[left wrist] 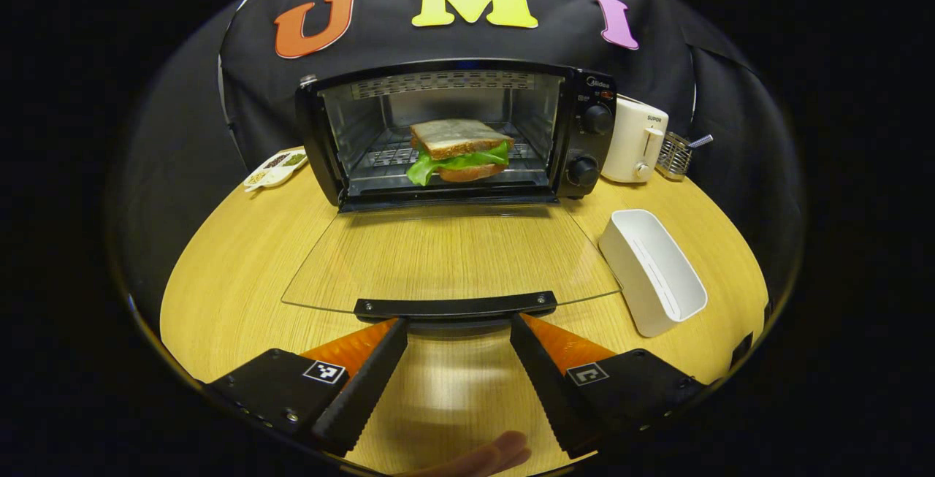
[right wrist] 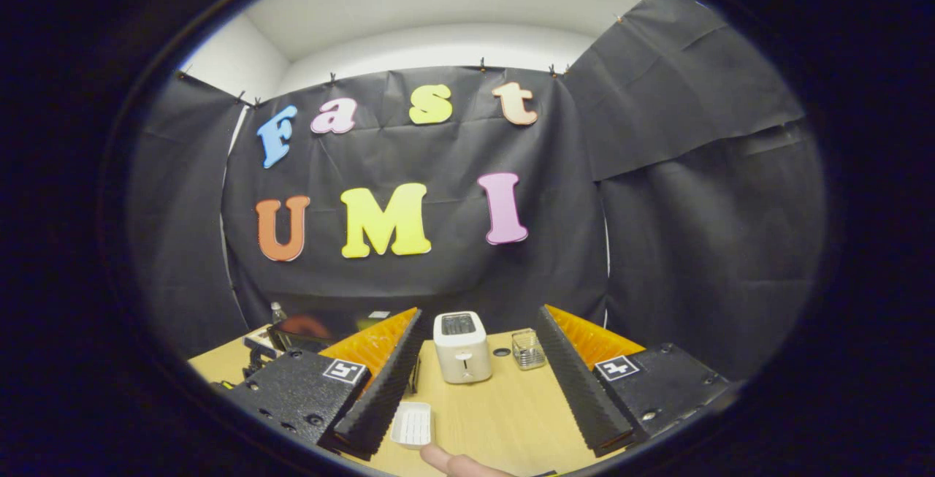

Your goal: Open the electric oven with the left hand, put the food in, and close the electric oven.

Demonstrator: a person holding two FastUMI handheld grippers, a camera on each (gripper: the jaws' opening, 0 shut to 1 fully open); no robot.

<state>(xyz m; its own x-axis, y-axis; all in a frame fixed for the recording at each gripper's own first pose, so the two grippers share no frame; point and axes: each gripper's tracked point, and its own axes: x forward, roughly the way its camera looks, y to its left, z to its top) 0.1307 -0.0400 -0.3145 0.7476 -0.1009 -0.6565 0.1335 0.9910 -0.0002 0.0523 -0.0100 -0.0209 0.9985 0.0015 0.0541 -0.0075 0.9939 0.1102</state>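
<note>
A: So where was the food at that point?

B: The sandwich (left wrist: 460, 150) was already inside the electric oven (left wrist: 456, 134), sitting on the wire rack, lettuce hanging out on the left side. The oven's glass door (left wrist: 449, 258) was folded all the way down, lying flat over the desk (left wrist: 234, 272).

A: And the left tool?

B: The left tool (left wrist: 458, 325) was spread wide, fingers either side of the door handle (left wrist: 455, 307), tips right up near its two ends. Couldn't tell if they actually touched it, but it wasn't gripping anything. A fingertip (left wrist: 504, 451) of the person holding it showed at the bottom.

A: The right one?

B: The right tool (right wrist: 478, 320) was released too, held up in the air and aimed at the back wall, nothing between its fingers. Past them you could see the white toaster (right wrist: 462, 349) and a little wire basket (right wrist: 528, 350) just beside it on the desk.

A: Anything else on there?

B: A white tray (left wrist: 654, 269) to the right of the open door, and a small divided dish (left wrist: 276, 167) off by the oven's left corner.
</note>
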